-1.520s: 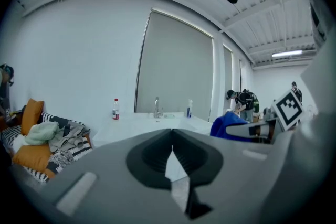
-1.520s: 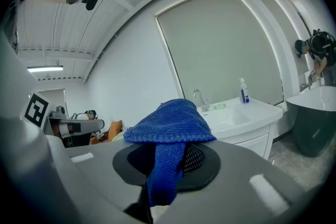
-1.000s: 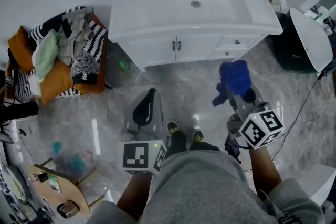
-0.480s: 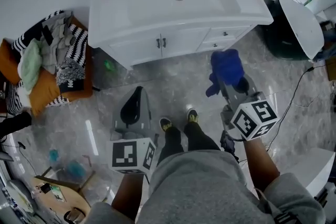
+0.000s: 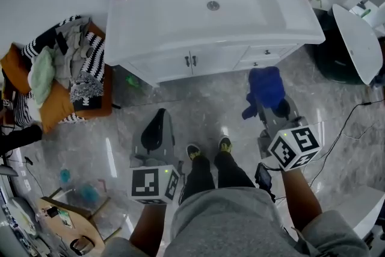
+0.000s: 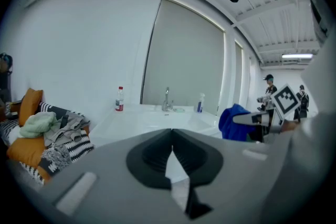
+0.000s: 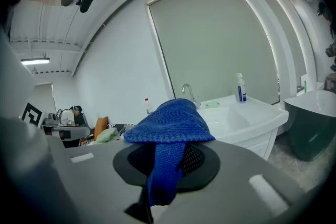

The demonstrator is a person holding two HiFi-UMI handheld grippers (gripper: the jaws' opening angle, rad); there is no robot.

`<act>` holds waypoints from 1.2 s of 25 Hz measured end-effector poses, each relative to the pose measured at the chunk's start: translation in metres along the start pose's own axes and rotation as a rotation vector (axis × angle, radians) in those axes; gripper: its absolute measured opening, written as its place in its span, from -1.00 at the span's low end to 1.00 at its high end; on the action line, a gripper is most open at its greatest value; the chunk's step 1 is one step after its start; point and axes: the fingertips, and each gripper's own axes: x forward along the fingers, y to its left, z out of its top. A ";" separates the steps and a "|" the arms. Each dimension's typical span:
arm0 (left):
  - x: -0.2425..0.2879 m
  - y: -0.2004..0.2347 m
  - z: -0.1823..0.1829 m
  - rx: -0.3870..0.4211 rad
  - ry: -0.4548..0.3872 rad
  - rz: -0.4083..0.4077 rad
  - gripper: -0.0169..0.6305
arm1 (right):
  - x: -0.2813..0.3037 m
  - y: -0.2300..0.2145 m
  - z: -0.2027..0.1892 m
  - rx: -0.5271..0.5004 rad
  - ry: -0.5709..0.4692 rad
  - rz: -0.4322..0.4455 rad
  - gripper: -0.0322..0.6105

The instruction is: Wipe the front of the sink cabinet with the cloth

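The right tool [image 5: 269,104] is clamped on the blue cloth [image 5: 266,86], which is bunched over its tip and hangs down in a loose tail, so a soft wad faces forward for rubbing rather than the hard jaws. It is held low above the grey floor [image 5: 204,105], near the white sink cabinet [image 5: 198,60] but apart from it. The cloth looks to be facing the drawers at the right of the front, though the steep head view makes the gap hard to judge. The left tool [image 6: 171,150] has its jaws pressed together with nothing between them and hangs back beside the person's legs, probably parked out of the way since the wiping needs one arm. By my reading no wiping has begun. The next move calls for bringing the cloth forward until it presses flat on the panel.
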 end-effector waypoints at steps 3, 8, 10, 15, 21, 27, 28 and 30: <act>0.019 0.011 -0.022 0.007 0.017 0.025 -0.92 | 0.022 -0.018 -0.021 -0.001 0.008 0.004 -0.68; 0.060 0.030 -0.072 0.001 0.016 0.034 -0.92 | 0.067 -0.049 -0.070 -0.037 0.015 -0.028 -0.68; 0.078 0.040 -0.093 0.001 0.002 0.043 -0.92 | 0.090 -0.060 -0.092 -0.049 0.014 -0.030 -0.68; 0.132 0.063 -0.168 -0.012 -0.023 0.063 -0.92 | 0.150 -0.098 -0.150 -0.076 -0.008 -0.042 -0.68; 0.197 0.085 -0.270 -0.032 -0.046 0.070 -0.92 | 0.212 -0.162 -0.209 -0.114 -0.070 -0.113 -0.68; 0.248 0.110 -0.372 0.001 -0.101 0.073 -0.92 | 0.244 -0.220 -0.238 -0.185 -0.229 -0.227 -0.68; 0.254 0.117 -0.388 0.015 -0.109 0.081 -0.92 | 0.247 -0.225 -0.241 -0.199 -0.258 -0.243 -0.68; 0.267 0.130 -0.414 0.038 -0.130 0.097 -0.92 | 0.254 -0.231 -0.245 -0.227 -0.316 -0.270 -0.68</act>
